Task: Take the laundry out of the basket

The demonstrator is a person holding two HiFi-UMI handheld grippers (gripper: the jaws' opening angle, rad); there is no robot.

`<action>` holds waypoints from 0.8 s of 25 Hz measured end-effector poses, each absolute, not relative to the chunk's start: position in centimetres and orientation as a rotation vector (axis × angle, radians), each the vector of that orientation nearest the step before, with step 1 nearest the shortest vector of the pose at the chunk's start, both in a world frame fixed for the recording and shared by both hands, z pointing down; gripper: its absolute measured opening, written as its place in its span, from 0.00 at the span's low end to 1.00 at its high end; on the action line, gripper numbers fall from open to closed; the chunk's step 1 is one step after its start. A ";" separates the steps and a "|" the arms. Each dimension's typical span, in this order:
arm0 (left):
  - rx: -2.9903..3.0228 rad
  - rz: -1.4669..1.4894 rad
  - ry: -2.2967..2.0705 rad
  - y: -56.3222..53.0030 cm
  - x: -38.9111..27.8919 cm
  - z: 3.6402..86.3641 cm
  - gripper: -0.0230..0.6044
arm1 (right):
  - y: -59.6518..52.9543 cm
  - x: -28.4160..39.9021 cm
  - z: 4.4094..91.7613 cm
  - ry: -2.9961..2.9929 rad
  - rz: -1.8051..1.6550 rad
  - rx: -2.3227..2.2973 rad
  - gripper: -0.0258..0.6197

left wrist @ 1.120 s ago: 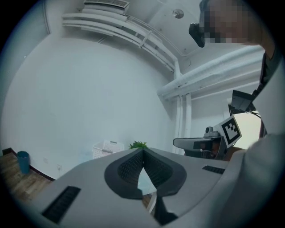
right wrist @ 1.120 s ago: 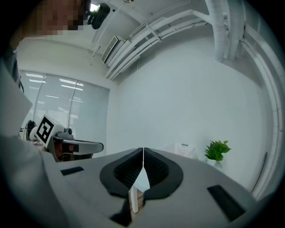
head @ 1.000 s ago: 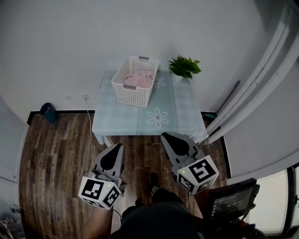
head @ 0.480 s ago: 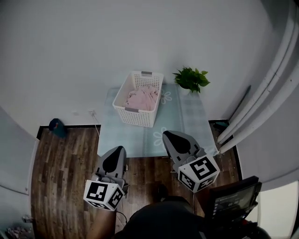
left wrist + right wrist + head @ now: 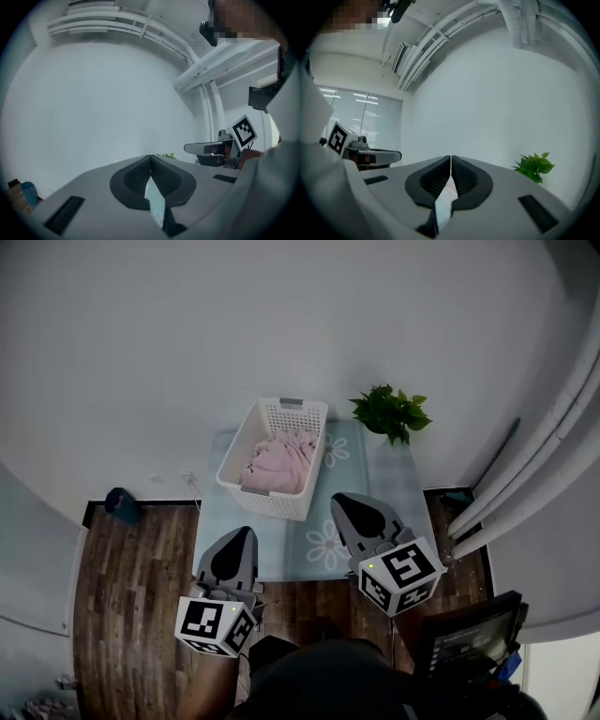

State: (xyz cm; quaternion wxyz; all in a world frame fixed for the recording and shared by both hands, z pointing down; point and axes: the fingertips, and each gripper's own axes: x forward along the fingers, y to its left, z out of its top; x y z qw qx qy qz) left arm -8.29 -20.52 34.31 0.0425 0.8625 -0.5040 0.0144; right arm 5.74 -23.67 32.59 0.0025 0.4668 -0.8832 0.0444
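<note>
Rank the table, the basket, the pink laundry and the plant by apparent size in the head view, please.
1. table
2. basket
3. pink laundry and plant: about alike, no clear order.

Basket (image 5: 263,502): white, open lattice.
Laundry (image 5: 277,463): pale pink.
Tablecloth (image 5: 386,474): pale blue-green check, white daisy print.
Plant (image 5: 392,413): bright green leaves.
Floor (image 5: 131,596): dark brown wood planks.
Wall (image 5: 234,324): plain off-white.
Left gripper (image 5: 239,538), right gripper (image 5: 345,503): grey bodies, black ribbed pads (image 5: 135,179), black-on-white square markers.

No legible text or numbers. Left cube (image 5: 214,624), right cube (image 5: 401,576): coded squares only. Screen (image 5: 464,645): print unreadable.
</note>
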 end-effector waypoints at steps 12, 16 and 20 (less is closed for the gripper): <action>2.701 0.073 -1.476 -29.5 -10.5 34.5 0.05 | -31.9 5.3 34.6 -2.630 0.195 1.617 0.07; 2.708 0.048 -1.452 -32.7 -13.2 34.5 0.05 | -34.8 3.2 34.2 -2.603 0.155 1.639 0.07; 2.740 0.072 -1.417 -35.3 -16.1 34.9 0.05 | -37.5 0.1 34.6 -2.589 0.132 1.592 0.07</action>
